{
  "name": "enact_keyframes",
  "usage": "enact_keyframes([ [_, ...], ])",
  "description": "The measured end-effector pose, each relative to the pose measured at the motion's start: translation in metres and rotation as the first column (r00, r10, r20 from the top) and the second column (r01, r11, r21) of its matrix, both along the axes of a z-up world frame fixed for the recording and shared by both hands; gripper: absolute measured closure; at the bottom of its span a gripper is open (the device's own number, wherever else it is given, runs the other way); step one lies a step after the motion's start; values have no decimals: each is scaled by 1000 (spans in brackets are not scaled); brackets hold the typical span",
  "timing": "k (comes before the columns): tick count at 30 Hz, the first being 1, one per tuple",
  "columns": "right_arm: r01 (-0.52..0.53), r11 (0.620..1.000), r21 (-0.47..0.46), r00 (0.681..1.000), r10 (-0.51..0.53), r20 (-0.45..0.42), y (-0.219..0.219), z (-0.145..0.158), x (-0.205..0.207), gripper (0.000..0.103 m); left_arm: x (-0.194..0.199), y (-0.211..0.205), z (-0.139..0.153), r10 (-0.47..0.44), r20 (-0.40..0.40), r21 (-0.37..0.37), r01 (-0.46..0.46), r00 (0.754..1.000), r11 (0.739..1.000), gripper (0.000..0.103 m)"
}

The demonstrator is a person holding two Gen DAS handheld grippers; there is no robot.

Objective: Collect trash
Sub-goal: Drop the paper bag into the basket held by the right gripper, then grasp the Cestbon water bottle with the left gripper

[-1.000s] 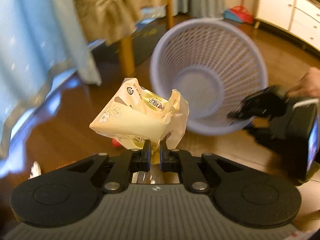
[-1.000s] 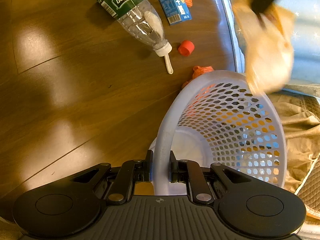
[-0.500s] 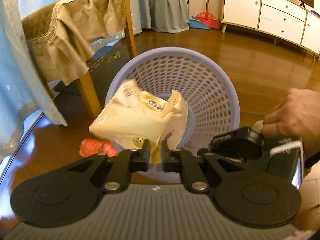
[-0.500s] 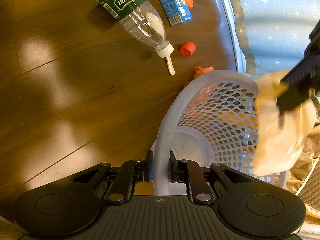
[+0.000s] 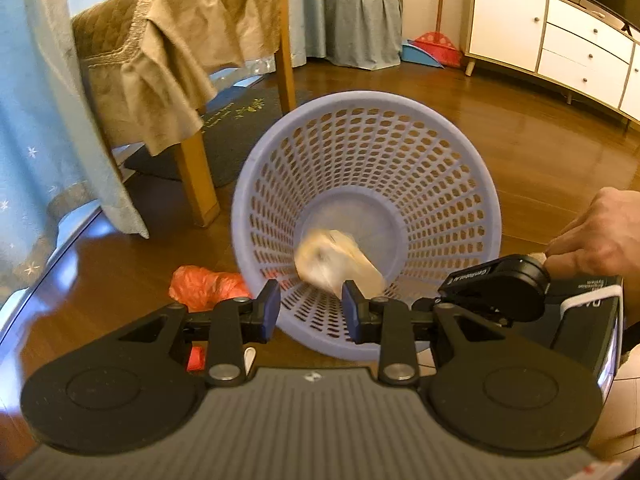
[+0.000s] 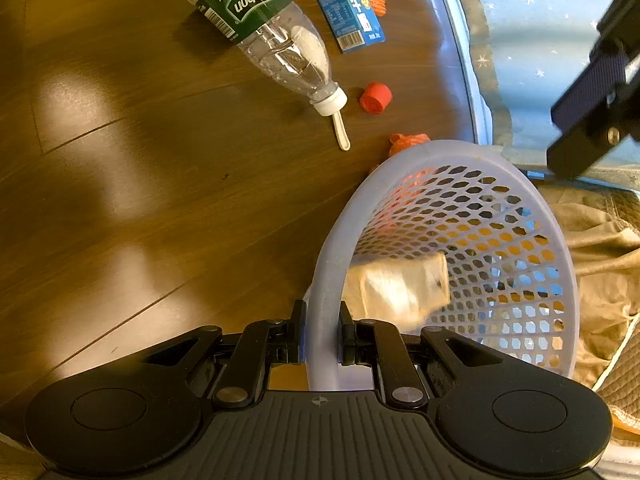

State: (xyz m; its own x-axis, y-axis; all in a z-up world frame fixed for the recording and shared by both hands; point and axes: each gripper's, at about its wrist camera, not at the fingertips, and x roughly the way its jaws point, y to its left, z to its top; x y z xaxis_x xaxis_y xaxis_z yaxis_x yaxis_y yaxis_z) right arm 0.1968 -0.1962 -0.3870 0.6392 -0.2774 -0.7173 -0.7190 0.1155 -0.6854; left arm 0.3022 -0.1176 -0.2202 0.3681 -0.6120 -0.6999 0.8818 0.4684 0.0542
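Observation:
A lavender mesh basket (image 5: 260, 184) is tilted with its mouth toward my left gripper (image 5: 310, 308). The left jaws are opening and the pads press on nothing. A crumpled yellow wrapper (image 5: 336, 264), blurred, is just past the fingertips inside the basket. In the right wrist view the same wrapper (image 6: 396, 288) lies against the basket's inner wall. My right gripper (image 6: 322, 320) is shut on the basket rim (image 6: 330, 264), and a hand (image 5: 600, 236) holds that gripper. One finger of the left gripper (image 6: 588, 92) shows at the upper right.
On the dark wooden table lie a clear bottle (image 6: 260, 28), a blue carton (image 6: 346, 12), a red cap (image 6: 375, 98), a white spoon (image 6: 341, 130) and an orange bag (image 5: 208, 286). A cloth-covered chair (image 5: 180, 52) stands behind the basket; a white cabinet (image 5: 560, 40) is far right.
The left jaws have parted and let go of the yellow wrapper, which has dropped into the basket. The left gripper has come closer to the basket's mouth. The right gripper has kept still.

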Motion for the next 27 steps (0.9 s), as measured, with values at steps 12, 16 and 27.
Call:
enact_keyframes([
  [12, 6, 1000, 1, 1000, -6, 1, 1, 0, 4, 93, 23, 73, -7, 196, -4, 45, -195, 981, 980, 72],
  [16, 11, 1000, 3, 1000, -11, 3, 2, 0, 5, 93, 27, 106, -20, 276, -25, 80, -273, 961, 959, 71],
  [27, 2, 1000, -5, 1000, -2, 6, 3, -1, 5, 93, 5, 147, -73, 338, -99, 193, -315, 936, 929, 56],
])
